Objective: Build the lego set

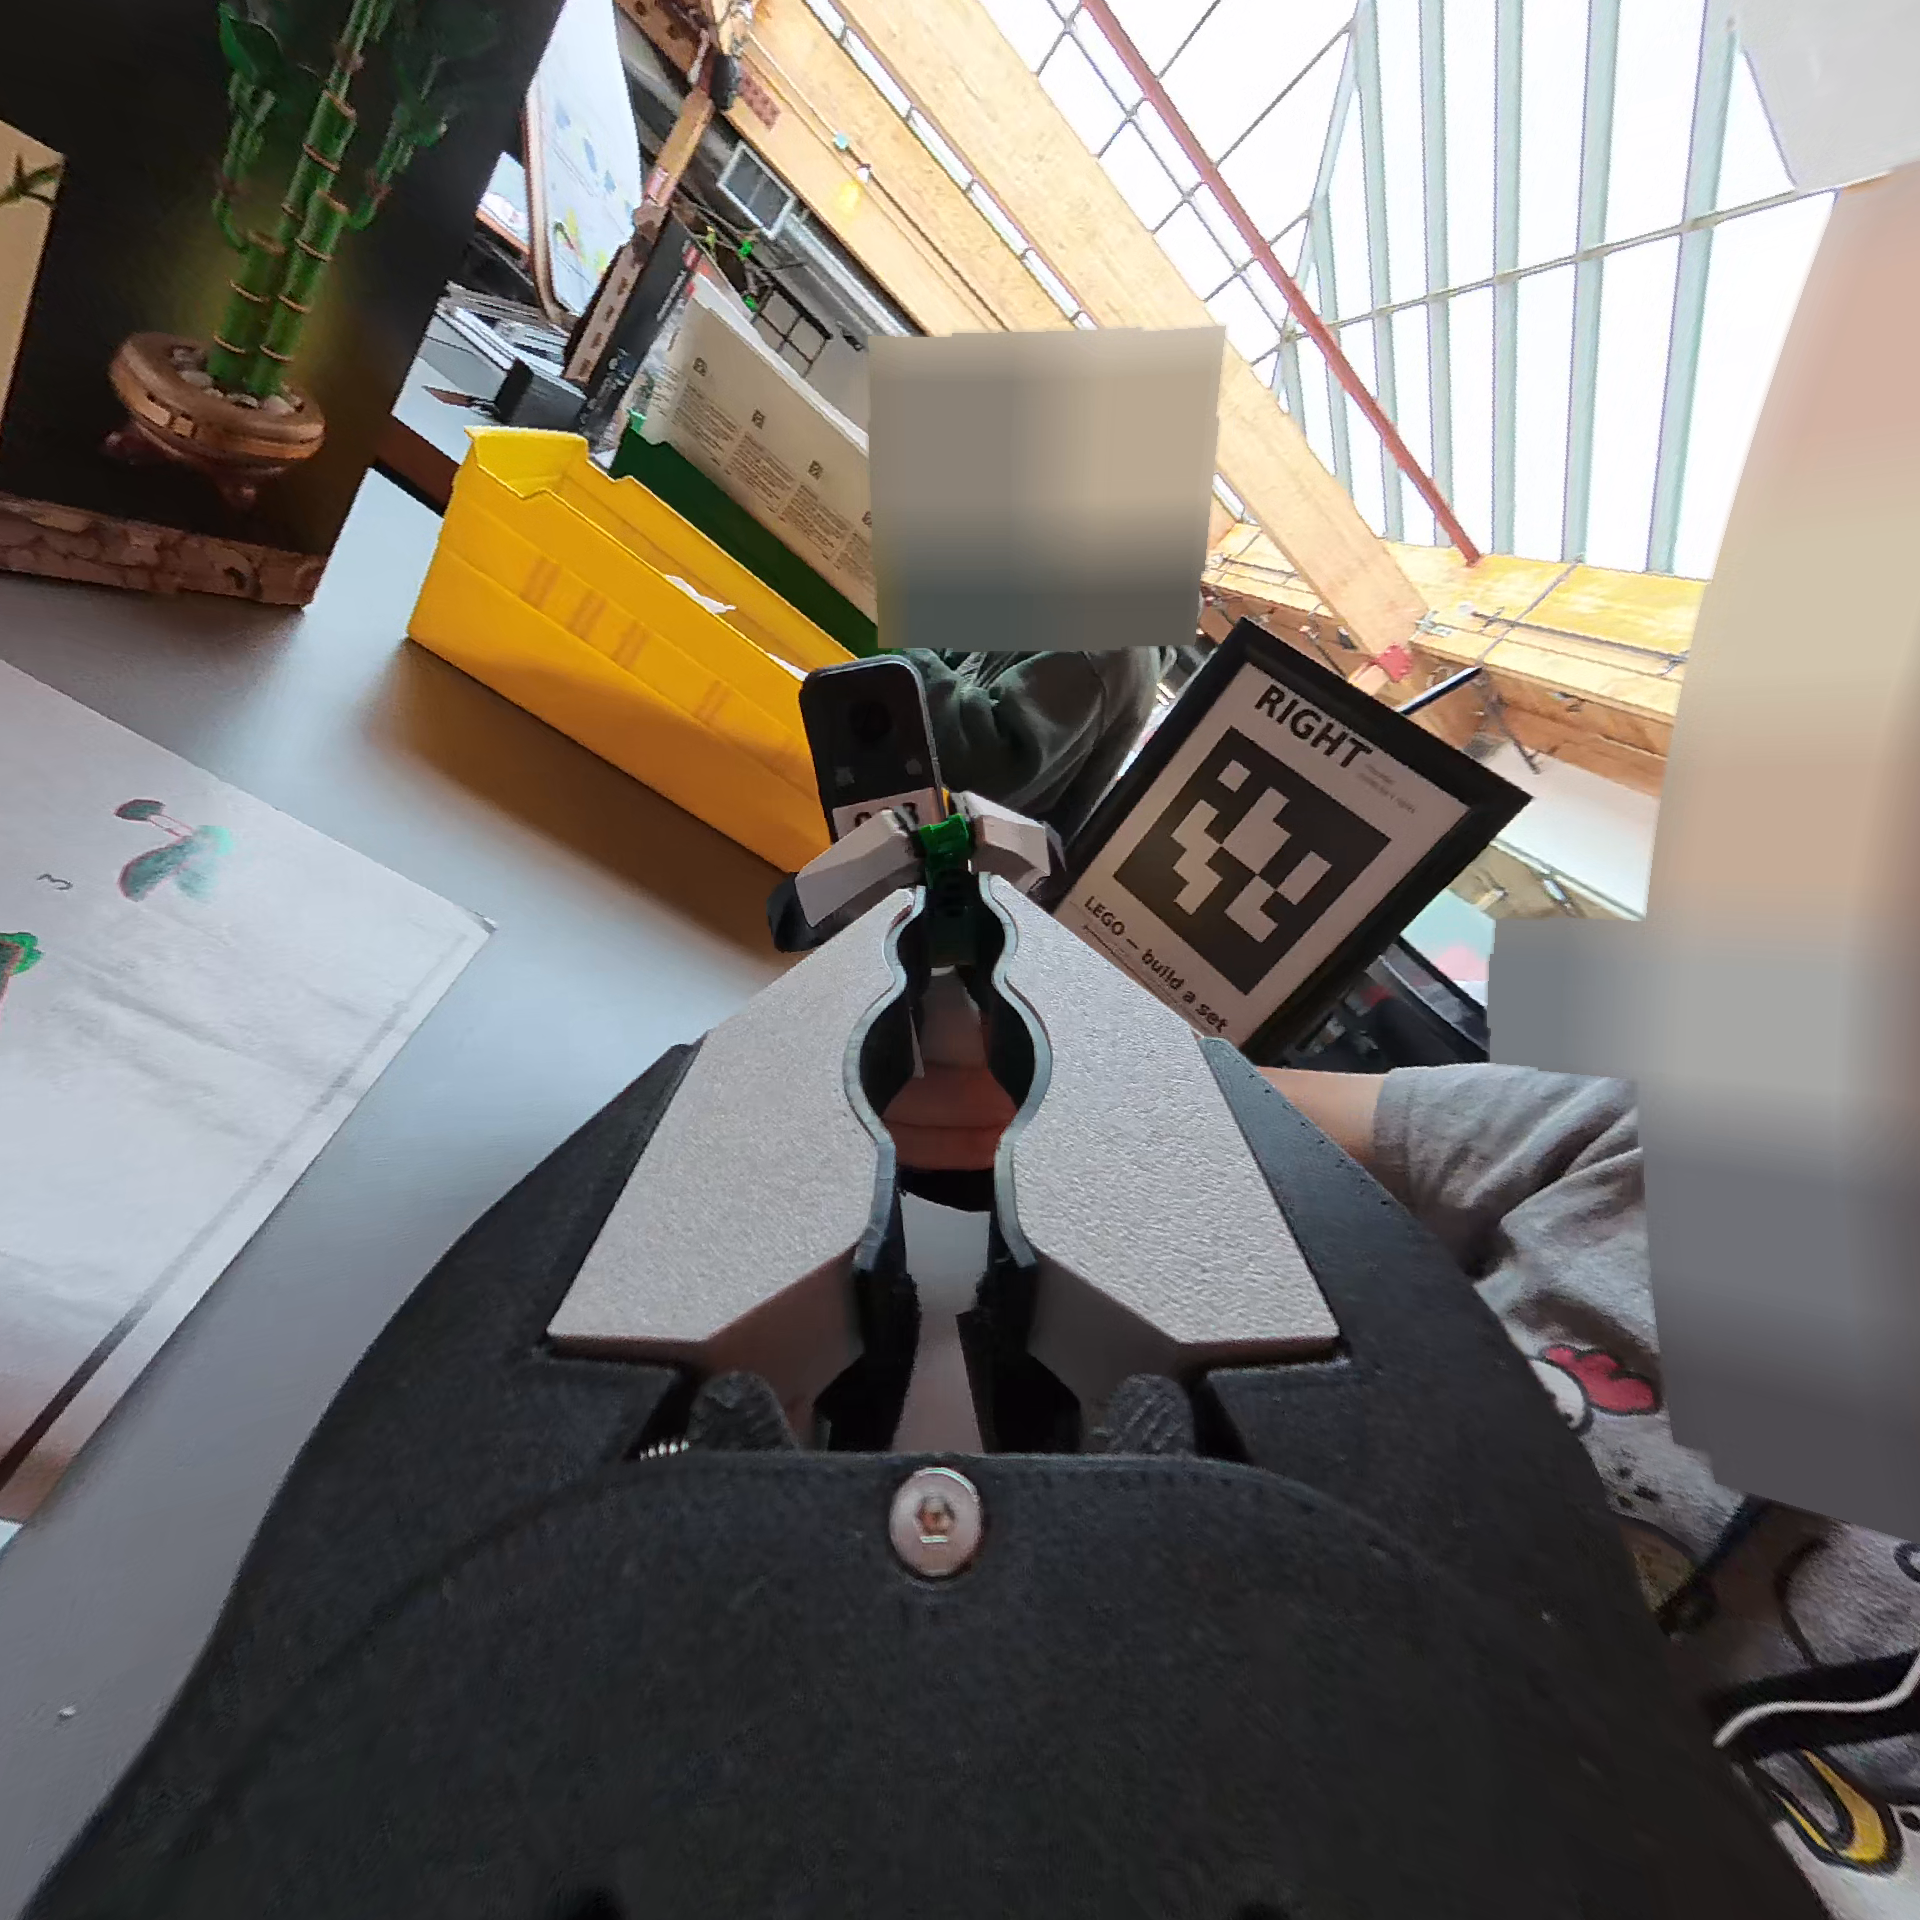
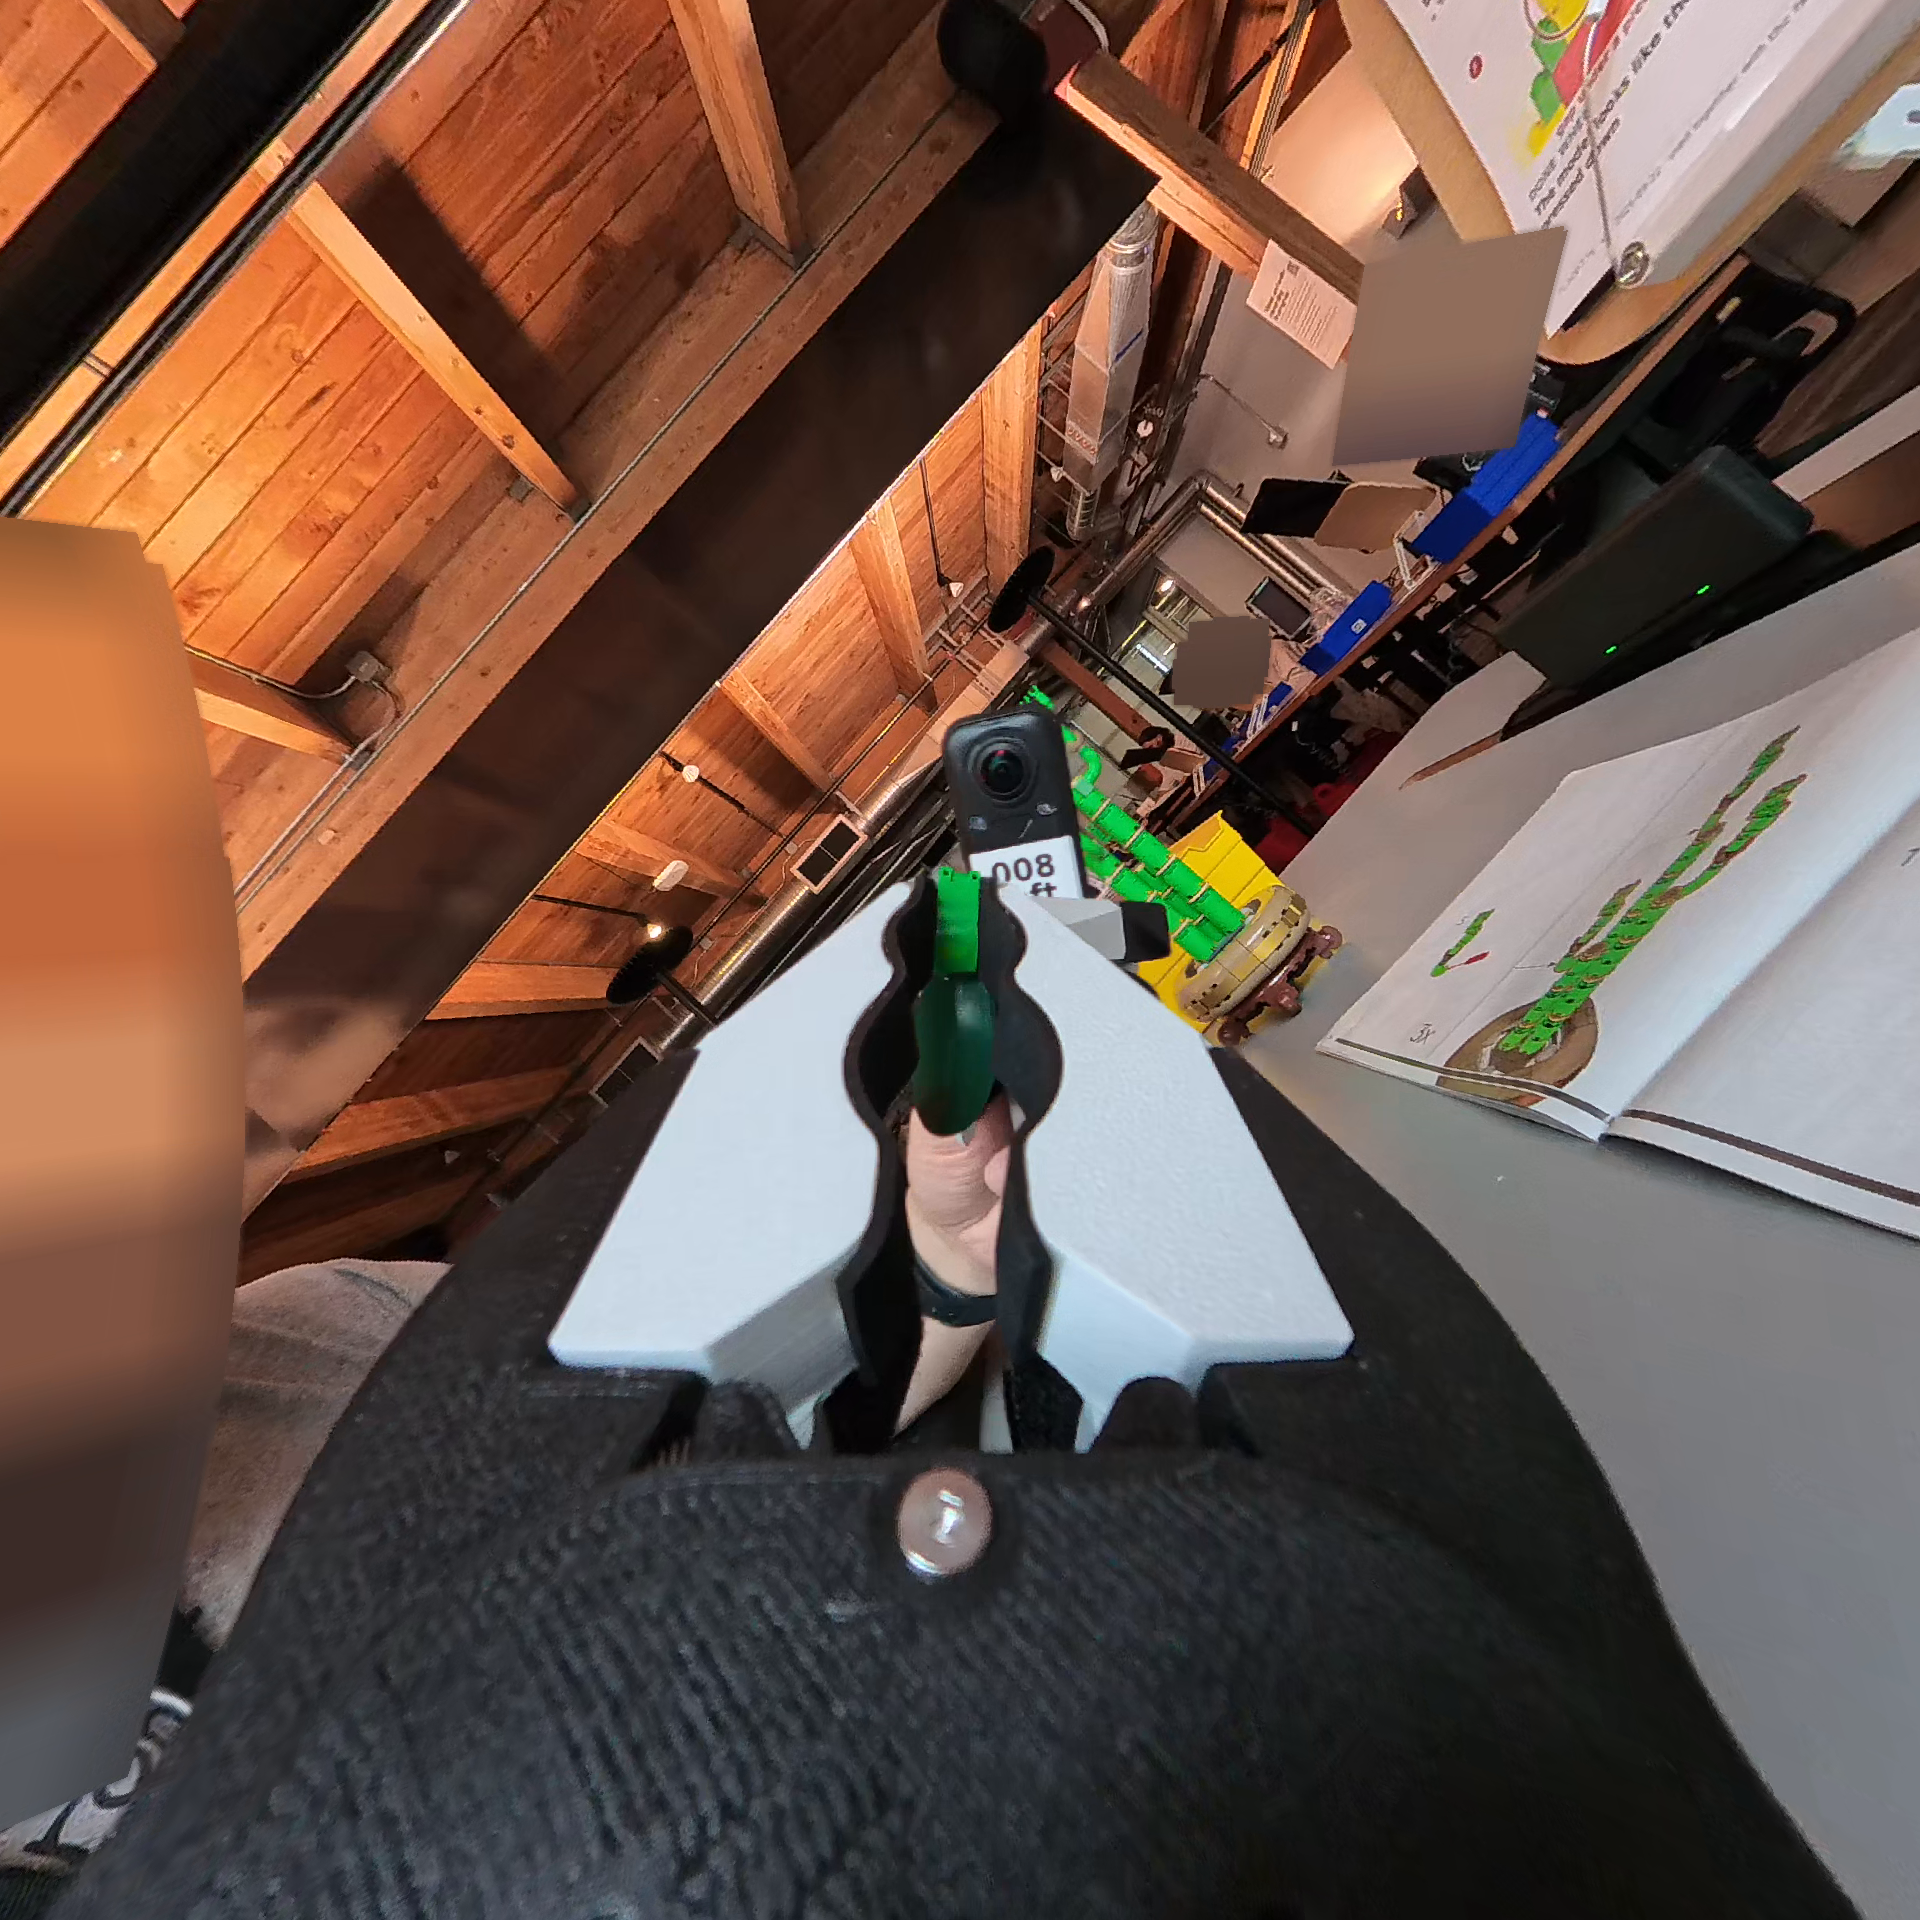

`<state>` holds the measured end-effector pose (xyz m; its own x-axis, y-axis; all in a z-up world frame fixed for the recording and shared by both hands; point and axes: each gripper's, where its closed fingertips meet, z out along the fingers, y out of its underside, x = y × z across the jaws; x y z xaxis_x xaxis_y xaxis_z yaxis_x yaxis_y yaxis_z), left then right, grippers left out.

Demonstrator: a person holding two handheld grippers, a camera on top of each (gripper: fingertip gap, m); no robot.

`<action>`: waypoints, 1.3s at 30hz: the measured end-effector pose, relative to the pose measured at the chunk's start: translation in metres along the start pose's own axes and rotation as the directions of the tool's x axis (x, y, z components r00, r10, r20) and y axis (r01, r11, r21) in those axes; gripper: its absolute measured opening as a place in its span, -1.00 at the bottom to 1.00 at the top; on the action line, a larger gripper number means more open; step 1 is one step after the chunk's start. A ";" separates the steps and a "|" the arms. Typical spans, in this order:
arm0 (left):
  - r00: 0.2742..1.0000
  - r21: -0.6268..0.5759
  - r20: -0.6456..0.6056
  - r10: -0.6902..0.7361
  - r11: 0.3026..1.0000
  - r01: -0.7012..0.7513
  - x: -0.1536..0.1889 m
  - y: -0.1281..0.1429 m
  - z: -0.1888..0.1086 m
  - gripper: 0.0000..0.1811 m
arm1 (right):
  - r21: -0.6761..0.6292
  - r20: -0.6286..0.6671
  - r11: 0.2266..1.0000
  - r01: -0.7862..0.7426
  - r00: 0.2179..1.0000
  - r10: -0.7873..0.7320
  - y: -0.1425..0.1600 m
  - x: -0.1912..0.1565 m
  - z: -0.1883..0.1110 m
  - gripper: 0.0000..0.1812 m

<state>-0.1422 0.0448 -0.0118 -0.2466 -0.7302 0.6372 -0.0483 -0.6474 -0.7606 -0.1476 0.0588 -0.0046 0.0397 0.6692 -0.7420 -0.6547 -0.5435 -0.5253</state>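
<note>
Both grippers are raised above the table and meet tip to tip. In the right wrist view my right gripper (image 2: 951, 899) is shut on a dark green leaf piece (image 2: 951, 1049) with a bright green connector (image 2: 956, 914) at its tip. One grey finger (image 2: 1101, 925) of the left gripper shows just beyond it. In the left wrist view my left gripper (image 1: 945, 896) is nearly shut on the small green piece (image 1: 945, 840). The right gripper's fingers (image 1: 842, 878) flank that piece from the far side. The built bamboo model (image 2: 1174, 904) stands on its round tan base (image 2: 1257, 966).
An open instruction booklet (image 2: 1662, 935) lies on the grey table, and its page shows in the left view (image 1: 156, 987). A yellow bin (image 1: 623, 623), the set's box (image 1: 177, 291) and a framed marker sign (image 1: 1278, 852) stand around. A person's sleeve (image 1: 1507, 1195) is close. Less than 4 cm separates the two grippers' tips.
</note>
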 end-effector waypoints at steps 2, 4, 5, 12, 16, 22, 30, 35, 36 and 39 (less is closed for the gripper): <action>1.000 0.003 0.015 -0.004 1.000 0.004 0.000 -0.001 0.001 -0.96 | 0.008 -0.003 1.000 0.005 1.000 -0.005 -0.001 0.000 0.000 -0.92; 1.000 0.004 0.027 -0.005 1.000 0.005 -0.001 0.000 0.001 -0.96 | 0.013 -0.009 1.000 0.008 1.000 -0.008 0.000 0.001 0.000 -0.92; 0.999 0.003 0.032 -0.004 1.000 0.004 -0.001 0.000 0.001 -0.96 | 0.015 -0.013 1.000 0.012 1.000 -0.012 0.000 0.001 0.000 -0.92; 0.999 0.005 0.043 -0.011 1.000 0.011 0.001 -0.001 0.001 -0.96 | 0.007 -0.030 0.998 0.055 0.998 -0.055 0.002 -0.001 0.001 -0.92; 0.999 0.001 0.047 -0.019 1.000 0.019 0.001 0.000 0.001 -0.96 | 0.001 -0.039 0.998 0.069 0.997 -0.069 0.003 -0.001 0.002 -0.92; 0.999 -0.010 0.045 -0.025 1.000 0.026 0.001 0.000 0.000 -0.96 | -0.014 -0.042 0.996 0.083 0.996 -0.084 0.004 -0.001 0.002 -0.86; 0.999 -0.013 0.029 -0.027 1.000 0.027 -0.001 0.000 0.000 -0.95 | -0.033 -0.024 0.994 0.109 0.994 -0.110 0.001 -0.001 0.002 -0.93; 0.999 0.007 0.016 -0.029 1.000 0.029 0.001 -0.004 -0.003 -0.96 | -0.020 -0.024 0.977 0.211 0.977 -0.212 -0.009 -0.010 -0.001 -0.84; 0.999 0.018 0.010 -0.034 0.999 0.034 0.002 -0.006 -0.004 -0.95 | -0.023 -0.029 0.968 0.251 0.967 -0.252 -0.012 -0.013 -0.002 -0.84; 0.999 0.020 0.006 -0.053 0.998 0.052 0.000 -0.006 -0.004 -0.95 | -0.142 -0.088 0.899 0.415 0.899 -0.429 -0.004 -0.009 0.000 -1.00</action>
<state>-0.1456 0.0494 -0.0074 -0.2376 -0.6966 0.6770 -0.0413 -0.6891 -0.7235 -0.1450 0.0548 0.0046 0.3833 0.7901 -0.4783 -0.4642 -0.2828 -0.8393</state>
